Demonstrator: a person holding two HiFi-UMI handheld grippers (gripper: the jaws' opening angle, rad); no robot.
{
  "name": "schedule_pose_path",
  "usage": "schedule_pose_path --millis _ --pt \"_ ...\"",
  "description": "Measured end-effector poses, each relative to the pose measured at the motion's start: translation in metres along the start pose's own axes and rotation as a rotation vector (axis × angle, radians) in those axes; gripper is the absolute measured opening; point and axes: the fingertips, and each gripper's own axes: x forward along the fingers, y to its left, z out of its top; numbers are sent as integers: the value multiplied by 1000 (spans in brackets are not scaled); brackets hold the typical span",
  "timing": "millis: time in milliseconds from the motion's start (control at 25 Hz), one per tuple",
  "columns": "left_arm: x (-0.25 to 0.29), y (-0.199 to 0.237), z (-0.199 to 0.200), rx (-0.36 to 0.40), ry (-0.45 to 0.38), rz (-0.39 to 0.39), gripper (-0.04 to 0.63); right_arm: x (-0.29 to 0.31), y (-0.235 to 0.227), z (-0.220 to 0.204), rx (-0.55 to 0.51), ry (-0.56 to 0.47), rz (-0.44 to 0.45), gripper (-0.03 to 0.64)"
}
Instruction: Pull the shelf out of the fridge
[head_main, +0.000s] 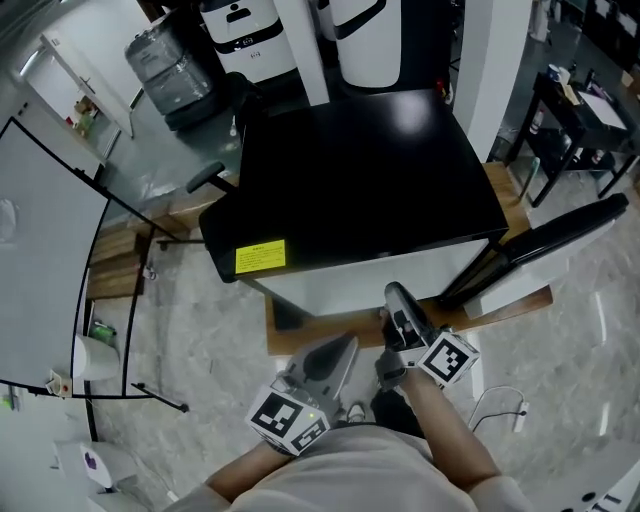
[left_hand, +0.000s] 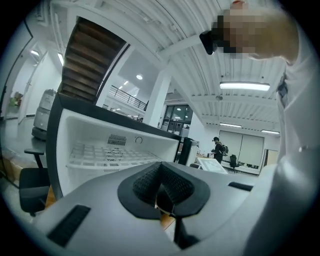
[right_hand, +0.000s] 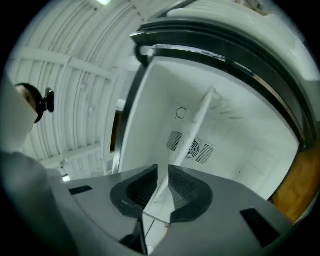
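Your right gripper (right_hand: 162, 180): jaws slightly apart, shelf (right_hand: 200, 115) edge between them, probably not pinched yet. Clamp, then pull straight out. Left gripper (left_hand: 161, 175) jaws together, empty.

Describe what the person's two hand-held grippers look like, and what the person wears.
Both the left hand-held gripper and the right hand-held gripper have smooth grey shells tapering to black textured pads. Each carries a white cube with black square markers. The person wears a light top.
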Motion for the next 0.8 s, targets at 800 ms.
schedule_pose_path --millis 800 --pt "14 29 -5 -14 21 76 6 68 -69 24 336 -102 18 135"
